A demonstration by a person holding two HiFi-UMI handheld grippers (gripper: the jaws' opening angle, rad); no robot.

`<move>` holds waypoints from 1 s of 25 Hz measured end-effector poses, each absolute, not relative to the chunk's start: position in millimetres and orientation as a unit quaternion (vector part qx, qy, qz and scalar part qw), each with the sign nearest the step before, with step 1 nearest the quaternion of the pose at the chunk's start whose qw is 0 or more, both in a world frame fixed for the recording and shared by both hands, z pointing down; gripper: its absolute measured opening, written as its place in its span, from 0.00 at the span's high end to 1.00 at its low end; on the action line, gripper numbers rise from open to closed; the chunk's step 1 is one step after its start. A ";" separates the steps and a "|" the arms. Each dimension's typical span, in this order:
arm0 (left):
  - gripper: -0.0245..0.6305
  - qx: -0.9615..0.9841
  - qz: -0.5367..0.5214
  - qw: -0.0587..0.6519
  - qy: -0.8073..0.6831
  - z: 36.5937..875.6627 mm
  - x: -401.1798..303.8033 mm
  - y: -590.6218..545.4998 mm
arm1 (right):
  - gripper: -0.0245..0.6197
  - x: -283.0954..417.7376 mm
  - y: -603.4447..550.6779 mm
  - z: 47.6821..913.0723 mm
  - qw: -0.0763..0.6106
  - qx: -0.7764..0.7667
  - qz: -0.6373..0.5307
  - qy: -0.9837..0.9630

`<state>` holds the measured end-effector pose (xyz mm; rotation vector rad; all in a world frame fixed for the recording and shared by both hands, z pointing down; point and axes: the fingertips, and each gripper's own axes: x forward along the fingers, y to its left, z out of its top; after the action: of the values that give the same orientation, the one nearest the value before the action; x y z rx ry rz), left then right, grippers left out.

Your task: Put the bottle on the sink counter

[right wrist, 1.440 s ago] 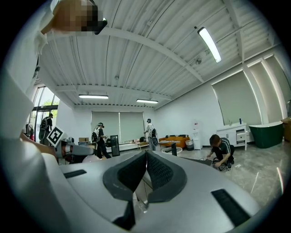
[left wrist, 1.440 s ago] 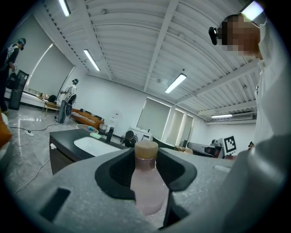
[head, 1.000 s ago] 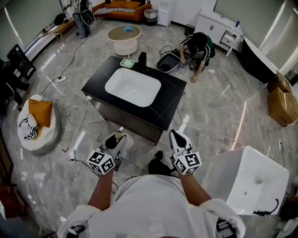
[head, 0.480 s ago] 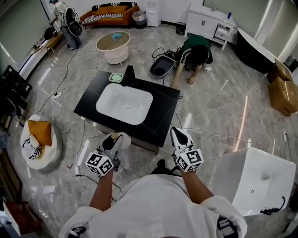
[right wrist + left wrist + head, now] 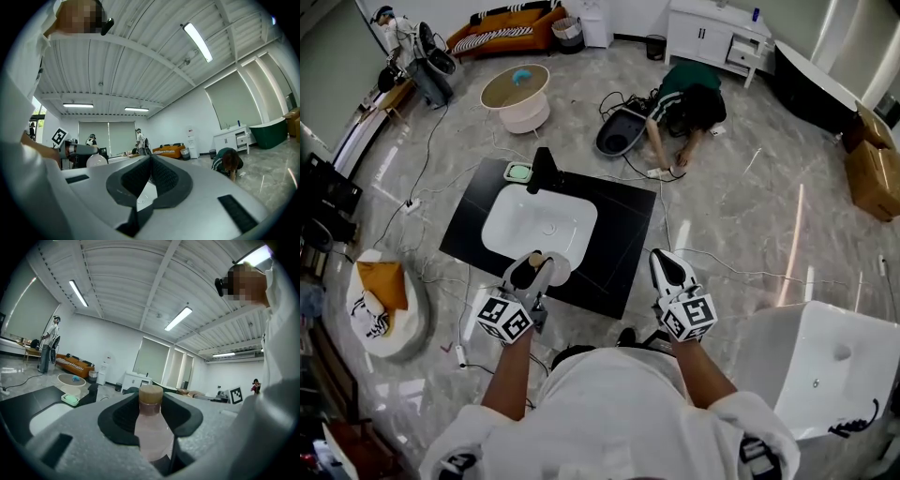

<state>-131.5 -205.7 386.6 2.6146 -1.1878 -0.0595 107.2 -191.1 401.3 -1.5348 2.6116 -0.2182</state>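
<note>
Left gripper view: left tool [image 5: 532, 275] clamps bottle [image 5: 151, 430] just below cap. Looks light, smooth plastic, squashy, so hold neck gently. Right tool [image 5: 149, 176] closed, empty. Bench [image 5: 609, 239] just ahead.

Glossy black sink counter [image 5: 619, 234], smooth white basin [image 5: 539, 225], polished stone-look floor [image 5: 731, 216].

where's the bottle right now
The bottle is in the left gripper, left of centre in the head view, over the near edge of the counter beside the white basin.
</note>
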 end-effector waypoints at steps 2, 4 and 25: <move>0.74 0.905 -0.020 0.135 -0.403 388.5 -127.7 -219.0 | 0.94 107.9 -200.8 407.5 0.051 -0.508 -0.079 0.856; 0.74 0.906 -0.020 0.142 -0.398 392.5 -126.8 -229.5 | 0.94 105.8 -206.4 411.5 0.050 -0.511 -0.084 0.854; 0.74 0.957 0.038 0.152 -0.246 443.2 -103.6 -373.6 | 0.94 81.3 -295.0 425.4 0.006 -0.615 -0.098 0.782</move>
<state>-103.6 -373.6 443.2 2.7457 -0.7047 0.1100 81.3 -295.0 425.4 -1.9250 2.4484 -0.3077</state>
